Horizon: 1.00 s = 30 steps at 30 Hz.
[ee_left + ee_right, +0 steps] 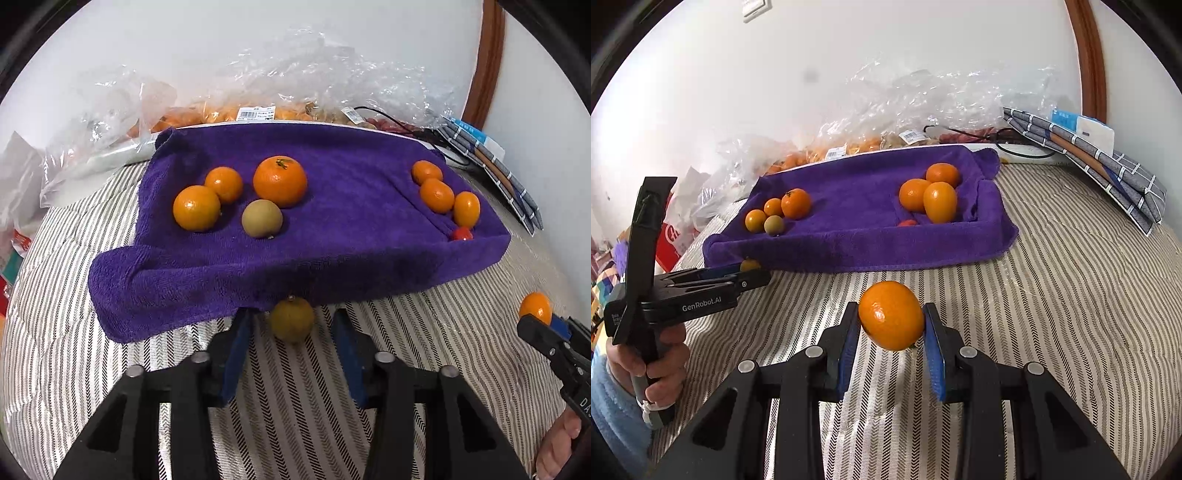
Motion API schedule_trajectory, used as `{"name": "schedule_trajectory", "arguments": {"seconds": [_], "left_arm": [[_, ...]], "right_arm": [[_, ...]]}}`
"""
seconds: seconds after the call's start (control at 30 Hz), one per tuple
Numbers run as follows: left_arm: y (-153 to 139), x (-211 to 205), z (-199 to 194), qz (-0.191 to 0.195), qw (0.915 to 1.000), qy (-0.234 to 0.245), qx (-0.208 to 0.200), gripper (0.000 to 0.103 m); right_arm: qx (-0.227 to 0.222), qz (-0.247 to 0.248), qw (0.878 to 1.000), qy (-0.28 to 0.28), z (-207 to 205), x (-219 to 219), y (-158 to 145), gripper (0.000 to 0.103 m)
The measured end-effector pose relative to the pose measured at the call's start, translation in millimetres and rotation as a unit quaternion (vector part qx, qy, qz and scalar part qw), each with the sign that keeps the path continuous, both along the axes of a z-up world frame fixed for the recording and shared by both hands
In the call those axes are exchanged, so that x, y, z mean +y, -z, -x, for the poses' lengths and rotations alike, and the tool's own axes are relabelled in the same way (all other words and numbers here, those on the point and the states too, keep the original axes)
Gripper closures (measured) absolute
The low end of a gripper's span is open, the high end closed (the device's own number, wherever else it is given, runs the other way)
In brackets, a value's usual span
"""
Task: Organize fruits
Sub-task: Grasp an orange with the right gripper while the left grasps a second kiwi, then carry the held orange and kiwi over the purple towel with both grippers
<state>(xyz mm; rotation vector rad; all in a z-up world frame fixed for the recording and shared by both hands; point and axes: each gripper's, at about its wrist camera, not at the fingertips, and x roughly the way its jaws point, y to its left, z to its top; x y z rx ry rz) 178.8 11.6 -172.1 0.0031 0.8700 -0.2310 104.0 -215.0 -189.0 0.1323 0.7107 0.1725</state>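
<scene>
A striped bedspread [1052, 295] with herringbone bands fills the lower frame. Crinkled clear plastic bags [923, 107] are heaped against the white wall [775, 74] at upper centre. At upper right a folded grey checked cloth [1108, 173] lies beside a curved wooden frame [1089, 55].

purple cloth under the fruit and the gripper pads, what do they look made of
Purple cloth: likely terry or microfibre towelling, matte, with a fuzzy looped pile and soft folded edges. Pads of the left gripper: blue, probably rubber or soft plastic, a fine ribbed texture showing on the right gripper.
</scene>
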Motion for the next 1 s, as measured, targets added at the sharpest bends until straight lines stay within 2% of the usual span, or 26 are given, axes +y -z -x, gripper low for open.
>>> {"name": "schedule_trajectory", "arguments": {"seconds": [0.03, 0.2, 0.6, 0.77, 1.0], "left_arm": [[0, 3, 0, 0.010, 0.9999, 0.000, 0.000, 0.079], [0, 15, 0, 0.070, 0.9975, 0.007, 0.004, 0.080], [-9, 7, 12, 0.062, 0.9970, 0.037, -0.026, 0.080], [-15, 11, 17, 0.076, 0.9958, 0.037, -0.037, 0.080], [-21, 11, 22, 0.087, 0.9943, 0.037, -0.049, 0.080]], "right_arm": [[0.001, 0.001, 1.000, 0.000, 0, 0, 0, 0.069], [0.006, 0.014, 1.000, 0.001, -2, 3, 1, 0.069], [0.013, 0.021, 1.000, -0.007, -5, 6, 2, 0.069], [0.008, 0.030, 1.000, -0.008, -3, 9, 1, 0.069], [-0.005, 0.011, 1.000, 0.005, 2, 2, -1, 0.069]]}}
